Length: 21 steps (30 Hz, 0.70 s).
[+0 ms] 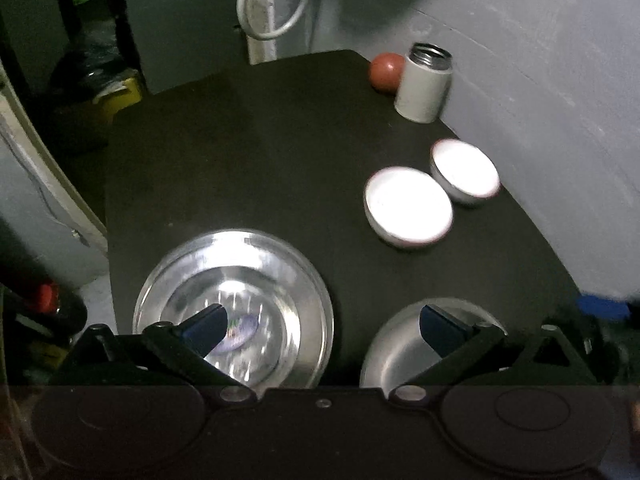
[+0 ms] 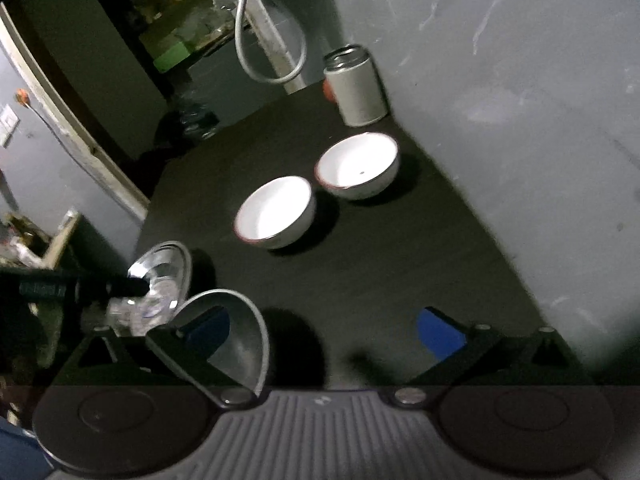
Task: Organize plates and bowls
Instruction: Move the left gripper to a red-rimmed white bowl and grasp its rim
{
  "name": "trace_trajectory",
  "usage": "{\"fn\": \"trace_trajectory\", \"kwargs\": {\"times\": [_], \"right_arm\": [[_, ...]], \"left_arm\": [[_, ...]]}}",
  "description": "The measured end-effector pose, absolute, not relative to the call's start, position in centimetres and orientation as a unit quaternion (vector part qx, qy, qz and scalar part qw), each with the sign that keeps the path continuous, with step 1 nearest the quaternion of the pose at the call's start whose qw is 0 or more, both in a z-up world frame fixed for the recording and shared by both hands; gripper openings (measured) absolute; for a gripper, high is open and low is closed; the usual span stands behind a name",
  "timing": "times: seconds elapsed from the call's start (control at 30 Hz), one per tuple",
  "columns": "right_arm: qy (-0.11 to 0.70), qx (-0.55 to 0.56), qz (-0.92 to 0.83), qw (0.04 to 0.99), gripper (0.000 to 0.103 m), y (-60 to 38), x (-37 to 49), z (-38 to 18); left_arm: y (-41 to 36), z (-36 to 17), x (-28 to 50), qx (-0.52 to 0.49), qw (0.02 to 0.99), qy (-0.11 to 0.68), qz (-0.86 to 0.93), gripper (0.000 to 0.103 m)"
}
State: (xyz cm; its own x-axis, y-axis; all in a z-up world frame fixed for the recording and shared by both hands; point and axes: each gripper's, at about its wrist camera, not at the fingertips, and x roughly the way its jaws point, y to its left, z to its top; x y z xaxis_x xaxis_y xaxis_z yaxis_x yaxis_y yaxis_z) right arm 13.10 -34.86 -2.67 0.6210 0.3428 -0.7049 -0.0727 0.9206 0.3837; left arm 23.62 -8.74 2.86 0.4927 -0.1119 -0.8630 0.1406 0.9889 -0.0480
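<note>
A shiny steel plate (image 1: 240, 280) lies at the near left of the dark table (image 1: 260, 168), and my left gripper (image 1: 324, 326) hovers open above it. Its left finger is over the plate and its right finger is over a steel bowl (image 1: 394, 350) beside the plate. Two white bowls with dark red rims (image 1: 408, 208) (image 1: 466, 170) stand side by side at the right. My right gripper (image 2: 324, 330) is open and holds nothing. Its left finger overlaps the steel bowl (image 2: 244, 352). The plate (image 2: 168, 268) and both white bowls (image 2: 276, 212) (image 2: 358, 166) also show in the right wrist view.
A white open-topped canister (image 1: 424, 84) and a red ball (image 1: 386, 72) stand at the table's far right corner by the grey wall (image 1: 540, 100). A white hose loop (image 1: 272, 4) hangs behind the table. Clutter fills the floor at the left.
</note>
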Motion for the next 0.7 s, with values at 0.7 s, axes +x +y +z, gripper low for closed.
{"fn": "trace_trajectory", "kwargs": {"times": [0.7], "right_arm": [[0.365,0.15,0.054,0.917,0.092,-32.3,20.6,-2.8]], "left_arm": [[-11.6,-1.6,34.7,-0.022,0.856,0.51,-0.079,0.102]]}}
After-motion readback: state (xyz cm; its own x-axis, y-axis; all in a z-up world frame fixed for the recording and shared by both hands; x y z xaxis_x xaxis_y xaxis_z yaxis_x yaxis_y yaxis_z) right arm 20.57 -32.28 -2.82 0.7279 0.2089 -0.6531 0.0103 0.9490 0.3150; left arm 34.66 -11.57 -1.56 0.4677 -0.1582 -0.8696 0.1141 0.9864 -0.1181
